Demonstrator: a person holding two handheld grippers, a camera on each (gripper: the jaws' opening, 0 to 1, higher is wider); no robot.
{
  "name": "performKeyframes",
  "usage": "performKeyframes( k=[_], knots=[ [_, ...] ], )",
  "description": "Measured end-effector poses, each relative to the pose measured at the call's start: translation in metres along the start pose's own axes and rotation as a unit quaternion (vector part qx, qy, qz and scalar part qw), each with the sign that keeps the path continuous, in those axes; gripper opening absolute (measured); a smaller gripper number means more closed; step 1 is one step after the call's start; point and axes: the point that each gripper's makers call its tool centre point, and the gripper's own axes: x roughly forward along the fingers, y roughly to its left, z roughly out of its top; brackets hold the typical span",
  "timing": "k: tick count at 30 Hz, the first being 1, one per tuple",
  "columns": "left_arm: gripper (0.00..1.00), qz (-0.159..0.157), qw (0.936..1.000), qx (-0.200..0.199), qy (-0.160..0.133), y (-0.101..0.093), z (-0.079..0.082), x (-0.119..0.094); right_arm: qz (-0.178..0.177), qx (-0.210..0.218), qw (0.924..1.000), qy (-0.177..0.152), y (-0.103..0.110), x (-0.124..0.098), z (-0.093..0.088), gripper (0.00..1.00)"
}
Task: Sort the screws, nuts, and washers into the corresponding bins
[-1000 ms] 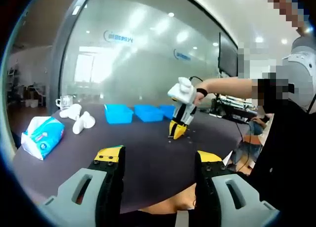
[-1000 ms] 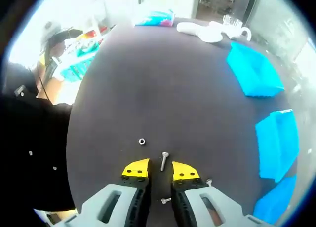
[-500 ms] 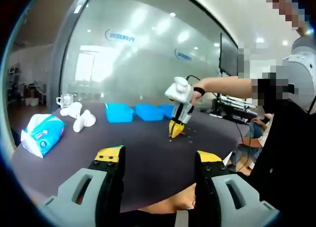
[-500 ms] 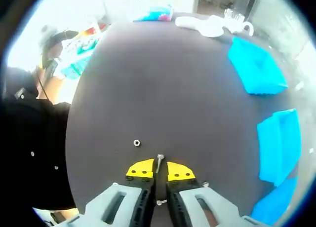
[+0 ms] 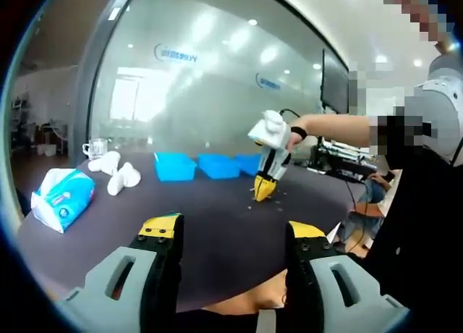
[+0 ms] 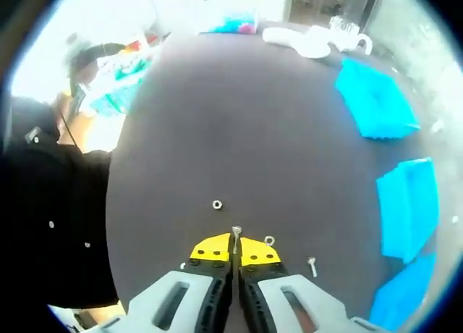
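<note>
right gripper (image 6: pixel 236 250): jaws pressing together on a screw (image 6: pixel 235 238), its head poking out just past the yellow tips
nut (image 6: pixel 217 204): lying on the dark table (image 6: pixel 239 130) just ahead of the tips, slightly left
washer (image 6: pixel 269 240): sitting just right of the tips
second screw (image 6: pixel 312 263): lying further right
blue bins (image 6: pixel 372 100): standing far ahead and right
left gripper (image 5: pixel 229 230): jaws hanging apart, gripping nothing, over the table's near edge

No text can be read for certain. The glass wall (image 5: pixel 217 79) beyond the desk carries two blue logos with lettering, one on the left and one further right, both too blurred to make out. The tissue pack (image 5: pixel 61 197) print is illegible too.
</note>
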Motion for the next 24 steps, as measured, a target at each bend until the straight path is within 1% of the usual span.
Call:
performKeyframes(
  k=[2, 5, 8, 10, 13, 15, 17, 19, 21, 23, 24],
  knots=[
    [0.54, 0.006, 1.0000, 0.004, -0.007, 0.003, 0.004, 0.000, -0.010, 0.010, 0.9997, -0.020, 0.000, -0.009, 0.000, 0.00],
    [0.54, 0.004, 0.9999, 0.004, -0.011, 0.004, 0.008, 0.001, -0.017, 0.022, 0.9982, -0.054, 0.006, -0.025, -0.002, 0.00],
    [0.54, 0.000, 0.9999, 0.009, -0.011, 0.003, 0.011, 0.004, -0.043, 0.038, 0.9946, -0.086, 0.001, -0.044, -0.009, 0.00],
    [0.54, -0.005, 0.9999, 0.011, -0.012, 0.001, 0.013, 0.006, -0.056, 0.054, 0.9908, -0.110, 0.005, -0.056, -0.016, 0.00],
    [0.54, -0.014, 0.9998, 0.013, -0.010, -0.003, 0.014, 0.010, -0.089, 0.079, 0.9815, -0.150, 0.001, -0.076, -0.024, 0.00],
    [0.54, -0.017, 0.9997, 0.018, -0.008, -0.005, 0.015, 0.012, -0.114, 0.101, 0.9712, -0.183, -0.002, -0.090, -0.030, 0.00],
    [0.54, -0.020, 0.9996, 0.019, -0.010, -0.007, 0.017, 0.014, -0.138, 0.126, 0.9573, -0.221, -0.004, -0.105, -0.036, 0.00],
    [0.54, -0.020, 0.9995, 0.023, -0.014, -0.008, 0.021, 0.016, -0.168, 0.144, 0.9423, -0.251, -0.004, -0.117, -0.045, 0.00],
    [0.54, -0.021, 0.9994, 0.024, -0.017, -0.009, 0.025, 0.017, -0.210, 0.149, 0.9282, -0.268, -0.006, -0.129, -0.057, 0.00],
    [0.54, -0.023, 0.9992, 0.026, -0.018, -0.011, 0.027, 0.019, -0.258, 0.154, 0.9089, -0.289, -0.008, -0.142, -0.067, 0.00],
    [0.54, -0.024, 0.9992, 0.026, -0.018, -0.012, 0.028, 0.020, -0.276, 0.152, 0.9028, -0.292, -0.007, -0.146, -0.072, 0.00]
  ],
)
